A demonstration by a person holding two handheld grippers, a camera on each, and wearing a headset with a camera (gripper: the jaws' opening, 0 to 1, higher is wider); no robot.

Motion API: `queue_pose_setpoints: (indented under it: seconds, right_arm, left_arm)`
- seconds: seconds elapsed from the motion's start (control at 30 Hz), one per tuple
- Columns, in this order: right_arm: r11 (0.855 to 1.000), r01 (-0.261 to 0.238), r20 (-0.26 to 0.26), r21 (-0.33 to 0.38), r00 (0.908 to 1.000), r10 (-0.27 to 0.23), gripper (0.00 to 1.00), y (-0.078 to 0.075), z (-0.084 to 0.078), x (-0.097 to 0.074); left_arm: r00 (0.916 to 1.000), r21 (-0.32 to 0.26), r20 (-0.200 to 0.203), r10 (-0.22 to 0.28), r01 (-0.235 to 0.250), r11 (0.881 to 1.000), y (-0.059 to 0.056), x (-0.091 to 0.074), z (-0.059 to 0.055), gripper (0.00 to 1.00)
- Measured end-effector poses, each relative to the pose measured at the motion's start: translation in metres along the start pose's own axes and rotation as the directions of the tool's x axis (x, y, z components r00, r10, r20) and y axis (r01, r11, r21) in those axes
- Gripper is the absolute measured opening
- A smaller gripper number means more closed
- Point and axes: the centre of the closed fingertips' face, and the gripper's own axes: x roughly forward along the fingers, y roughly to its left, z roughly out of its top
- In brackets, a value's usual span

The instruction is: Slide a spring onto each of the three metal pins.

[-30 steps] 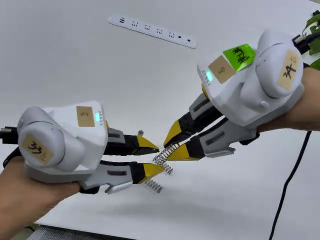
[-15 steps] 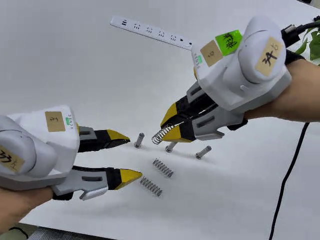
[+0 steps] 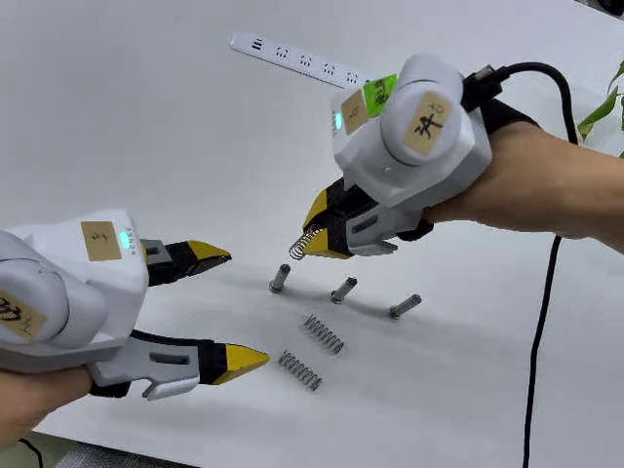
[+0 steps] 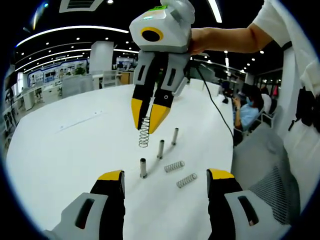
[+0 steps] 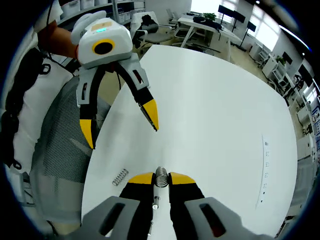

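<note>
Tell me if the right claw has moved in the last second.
Yes: the right claw, gripping a spring, lifted away from the loose springs toward the leftmost pin.

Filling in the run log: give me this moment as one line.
right hand-held gripper: shut on spring | left hand-held gripper: open, empty | pins: three, bare | loose springs: two, on table

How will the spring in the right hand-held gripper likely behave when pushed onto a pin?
The spring hangs free below the right hand-held gripper, pinched only at its top coils, so it will probably flex sideways rather than stay stiff. Its thin open wire suggests it is very light. The slim upright pin close by might tip if nudged.
</note>
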Motion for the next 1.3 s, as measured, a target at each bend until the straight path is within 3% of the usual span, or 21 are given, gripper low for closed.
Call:
queue_pose_setpoints:
  seconds: [0.43,1.3]
  right_arm:
    - [0.999,-0.036,-0.042,-0.007,0.9985,0.036,0.12,-0.004,-0.007,0.023]
    - [0.998,-0.058,-0.065,-0.007,0.9963,0.057,0.12,0.001,-0.016,0.042]
  left_arm:
    - [0.9999,-0.024,-0.005,0.014,-0.014,1.000,0.002,0.001,-0.006,0.79]
    - [0.9999,-0.042,0.000,-0.016,0.016,0.999,-0.007,0.004,-0.009,0.78]
